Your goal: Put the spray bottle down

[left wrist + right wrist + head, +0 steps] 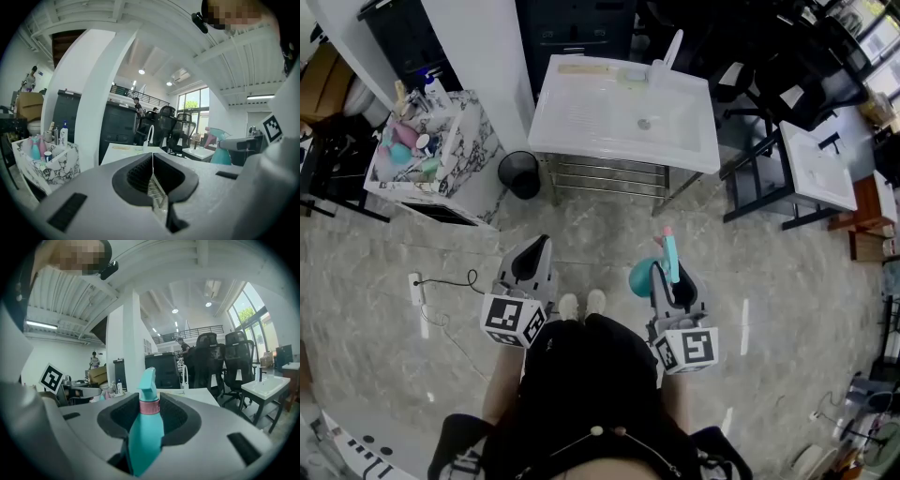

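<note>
The spray bottle (146, 427) is clamped in the right gripper (667, 274), long axis along the jaws, nozzle toward the sink (581, 141) ahead; the left gripper (534, 255) is closed, empty

Spray bottle (146, 427): base out of sight, sunk between the jaws of the right gripper (149, 404). Head view: its body sits partly behind that gripper. Marbled bin (471, 150): contents too small to name singly. Distant person (30, 78): too small for detail. Shoes (569, 307): toes only, rest under the person's torso.
</note>
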Tool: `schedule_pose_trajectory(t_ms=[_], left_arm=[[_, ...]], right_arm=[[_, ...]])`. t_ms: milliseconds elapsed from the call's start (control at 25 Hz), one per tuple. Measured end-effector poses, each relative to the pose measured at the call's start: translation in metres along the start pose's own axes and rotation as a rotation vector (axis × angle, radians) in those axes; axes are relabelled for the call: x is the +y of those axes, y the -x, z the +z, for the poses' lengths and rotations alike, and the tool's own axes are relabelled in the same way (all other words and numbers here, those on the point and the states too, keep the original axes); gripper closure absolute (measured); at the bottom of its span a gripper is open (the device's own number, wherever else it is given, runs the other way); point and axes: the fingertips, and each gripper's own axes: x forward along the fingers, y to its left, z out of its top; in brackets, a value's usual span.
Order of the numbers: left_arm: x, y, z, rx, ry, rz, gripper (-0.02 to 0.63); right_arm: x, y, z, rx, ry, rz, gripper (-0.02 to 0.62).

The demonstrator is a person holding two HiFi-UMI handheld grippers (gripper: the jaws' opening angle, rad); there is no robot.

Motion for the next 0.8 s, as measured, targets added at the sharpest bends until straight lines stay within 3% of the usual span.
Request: schedule_pose_trajectory(t_ms=[480, 800], left_arm=[[-0.033, -0.028, -0.015, 0.035, 0.013, 0.034, 0.598], [-0.029, -0.052, -0.01, 0.021, 0.009, 0.047, 0.598]], right_arm=[[-0.049, -0.007, -0.017, 0.035, 0.004, 0.053, 0.451], [-0.062, -0.029, -0.032, 0.072, -0.006, 0.079, 0.45]])
